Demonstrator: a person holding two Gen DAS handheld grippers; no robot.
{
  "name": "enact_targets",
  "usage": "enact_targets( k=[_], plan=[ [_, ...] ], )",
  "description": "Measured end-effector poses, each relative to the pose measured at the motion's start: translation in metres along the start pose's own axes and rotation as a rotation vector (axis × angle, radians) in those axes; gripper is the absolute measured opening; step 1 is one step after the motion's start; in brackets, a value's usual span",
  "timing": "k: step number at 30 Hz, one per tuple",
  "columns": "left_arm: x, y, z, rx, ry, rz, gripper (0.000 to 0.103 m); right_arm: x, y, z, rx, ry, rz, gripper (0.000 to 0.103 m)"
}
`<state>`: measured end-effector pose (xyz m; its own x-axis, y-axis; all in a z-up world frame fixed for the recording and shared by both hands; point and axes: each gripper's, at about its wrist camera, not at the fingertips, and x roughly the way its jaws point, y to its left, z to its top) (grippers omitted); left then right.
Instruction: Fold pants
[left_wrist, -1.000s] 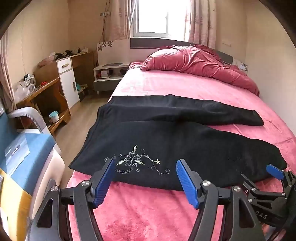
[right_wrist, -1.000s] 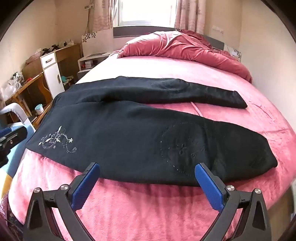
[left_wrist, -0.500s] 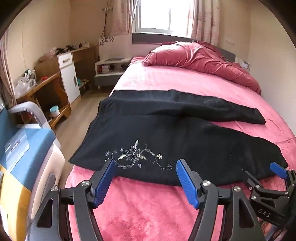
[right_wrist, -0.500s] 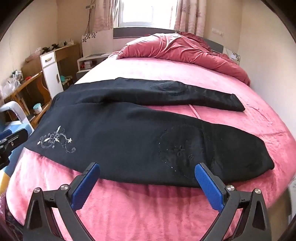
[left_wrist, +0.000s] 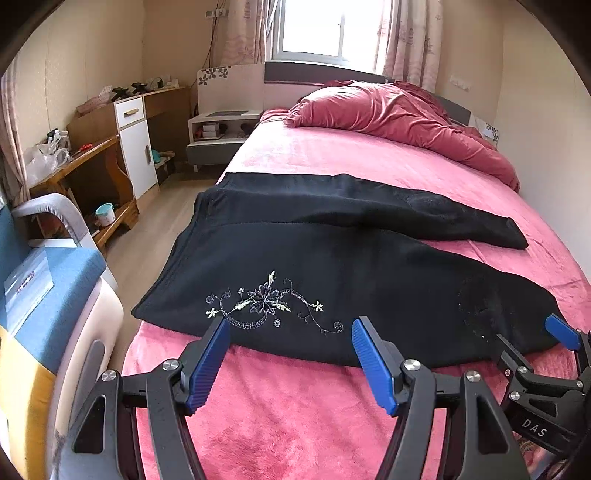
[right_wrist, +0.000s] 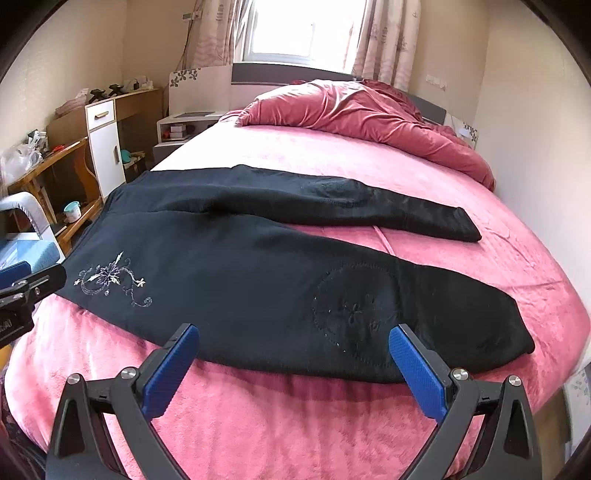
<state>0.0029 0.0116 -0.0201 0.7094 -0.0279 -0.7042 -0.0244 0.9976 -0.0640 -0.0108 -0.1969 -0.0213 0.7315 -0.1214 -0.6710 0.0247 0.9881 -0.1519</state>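
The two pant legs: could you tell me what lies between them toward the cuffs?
Only bare pink bedspread shows between the pants' legs, clearest in the right wrist view.

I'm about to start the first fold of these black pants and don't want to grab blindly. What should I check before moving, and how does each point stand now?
1. Left gripper open and holding nothing: ok.
2. Right gripper open and holding nothing: ok.
3. Pants spread flat on the bed, both legs apart: ok.
4. Near edge of the pants free to grasp, nothing lying on it: ok.
5. Waist end fully on the bed: not ok, it hangs over the side by the floral embroidery.
6. Crumpled duvet well away from the pants: ok.
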Motion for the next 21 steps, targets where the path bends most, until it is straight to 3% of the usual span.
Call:
enact_targets(
  k=[21],
  plan=[
    [0.0074, 0.0002, -0.0055, -0.006, 0.029, 0.002, 0.07, 0.0073, -0.001, -0.0049, 0.007, 0.023, -0.002, 0.103]
  ],
)
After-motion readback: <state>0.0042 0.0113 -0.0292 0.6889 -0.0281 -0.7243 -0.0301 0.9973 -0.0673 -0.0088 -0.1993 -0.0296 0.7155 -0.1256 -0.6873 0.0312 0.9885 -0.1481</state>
